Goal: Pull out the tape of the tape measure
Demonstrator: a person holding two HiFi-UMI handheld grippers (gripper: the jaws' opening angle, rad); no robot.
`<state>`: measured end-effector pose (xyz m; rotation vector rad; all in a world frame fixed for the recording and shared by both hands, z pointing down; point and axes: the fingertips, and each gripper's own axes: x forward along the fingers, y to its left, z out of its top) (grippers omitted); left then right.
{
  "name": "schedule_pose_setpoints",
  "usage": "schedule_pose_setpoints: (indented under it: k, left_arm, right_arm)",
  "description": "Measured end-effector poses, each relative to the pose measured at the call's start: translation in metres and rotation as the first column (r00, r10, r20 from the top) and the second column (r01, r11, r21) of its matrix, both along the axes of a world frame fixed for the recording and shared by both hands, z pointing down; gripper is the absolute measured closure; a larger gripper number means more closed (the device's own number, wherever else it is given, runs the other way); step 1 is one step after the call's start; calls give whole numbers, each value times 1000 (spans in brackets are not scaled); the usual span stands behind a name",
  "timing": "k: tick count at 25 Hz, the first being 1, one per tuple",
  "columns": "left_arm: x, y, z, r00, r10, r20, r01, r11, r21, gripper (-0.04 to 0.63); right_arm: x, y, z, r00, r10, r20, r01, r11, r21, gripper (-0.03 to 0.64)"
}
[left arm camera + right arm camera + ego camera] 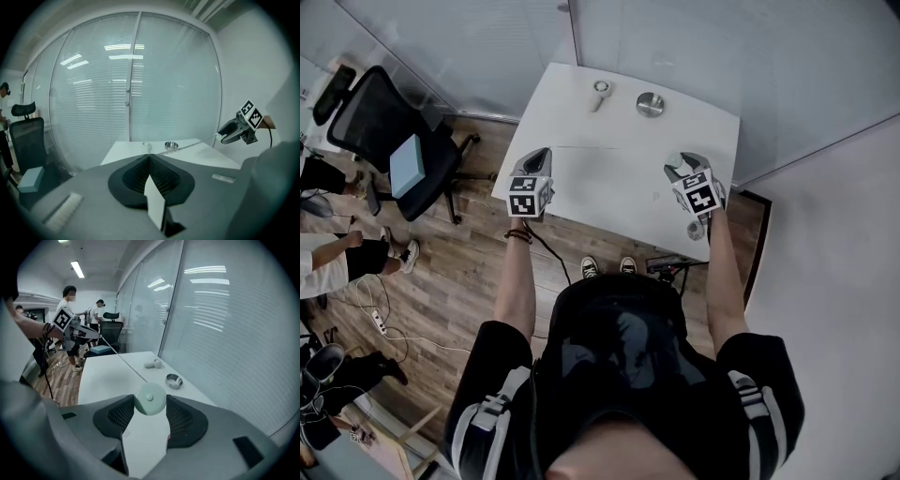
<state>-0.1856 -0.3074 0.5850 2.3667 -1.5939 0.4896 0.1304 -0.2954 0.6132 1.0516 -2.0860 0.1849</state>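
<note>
A round pale green tape measure case [150,398] sits clamped between the jaws of my right gripper [150,404]. Its thin tape [123,362] runs taut over the white table [609,192] to my left gripper [87,332]. In the left gripper view the jaws of the left gripper [149,155] are pressed together on the tape's end, and the tape [192,145] leads off to the right gripper [230,136]. From the head view both grippers hover above the table's near edge, left gripper [541,155] and right gripper [681,166] wide apart.
At the table's far side lie a small white object [600,92] and a round metal dish [651,103]. Glass walls with blinds stand behind the table. A black office chair [380,127] carrying a blue box [405,165] is at the left, with people standing further left.
</note>
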Motion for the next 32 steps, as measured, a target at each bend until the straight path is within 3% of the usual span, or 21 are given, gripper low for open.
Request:
schedule_pose_setpoints:
  k: [6,12,18,28,32]
  left_arm:
    - [5,0,63,1000,6,-8,-7,990,-139,594]
    - [8,5,115,1000,6,-1,-6,964,-267,592]
    - [9,12,152,1000,-1,9,4,921,-389,592]
    - [7,17,176,999,-23,31,35,885,-464,588]
    - [6,21,180,999,-24,40,40,879,-475,586]
  right_arm:
    - [3,4,74,999,37,-1,-36,981,-193,399]
    - [4,10,125,997,68,-18,-71,943,-325,399]
    - [6,11,146,995,88,-48,-100,920,-379,399]
    - [-1,26,168,994,87,-62,-105,887,-449,397]
    - [18,31,172,978,99,-184,-172,884,-435,397]
